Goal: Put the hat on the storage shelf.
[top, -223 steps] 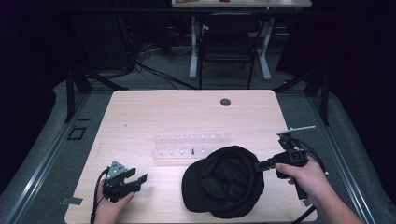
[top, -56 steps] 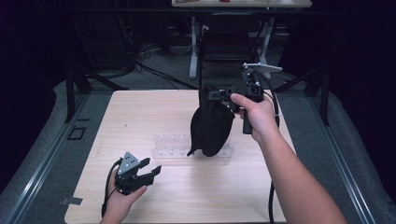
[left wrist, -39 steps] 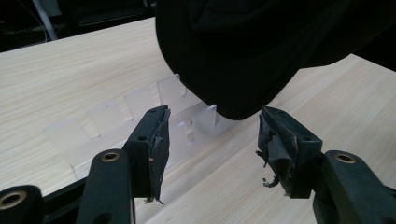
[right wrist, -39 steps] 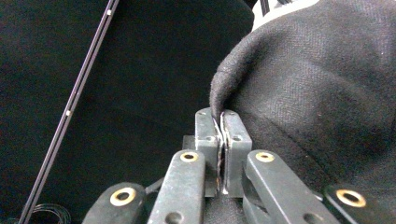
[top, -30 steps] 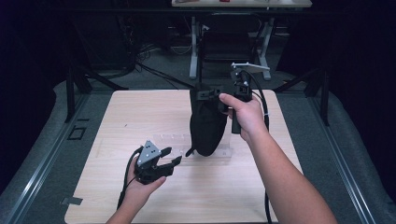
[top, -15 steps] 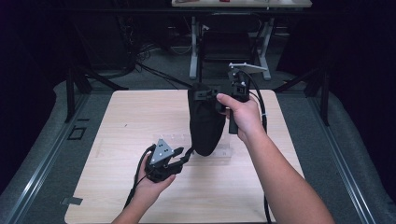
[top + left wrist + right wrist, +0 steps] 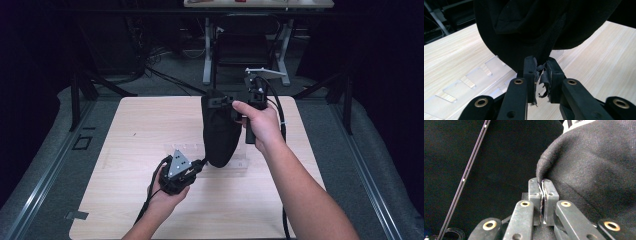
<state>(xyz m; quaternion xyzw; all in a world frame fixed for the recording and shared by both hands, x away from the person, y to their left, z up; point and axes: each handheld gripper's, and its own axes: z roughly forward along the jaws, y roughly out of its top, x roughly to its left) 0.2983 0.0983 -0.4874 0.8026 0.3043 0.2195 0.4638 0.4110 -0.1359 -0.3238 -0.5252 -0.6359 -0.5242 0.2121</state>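
Black hat hanging from right claw, left claw risen, just closed on its lower edge

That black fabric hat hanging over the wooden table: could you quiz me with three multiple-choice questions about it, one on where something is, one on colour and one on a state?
1. Where does the clear plastic tray lie?
A. on the light wooden table, under the hanging hat
B. on the floor
C. on top of the hat

2. What colour is the fabric hat?
A. white
B. black
C. red

3. How is the hat held?
A. lying flat and untouched
B. by one hand-held gripper
C. by both, top and bottom

Answers:
1. A: the high view shows the tray flat on the table beneath the hat.
2. B: it is black in every view.
3. C: the right hand-held gripper pinches its upper edge, and the left hand-held gripper has just been closing on its lower edge.
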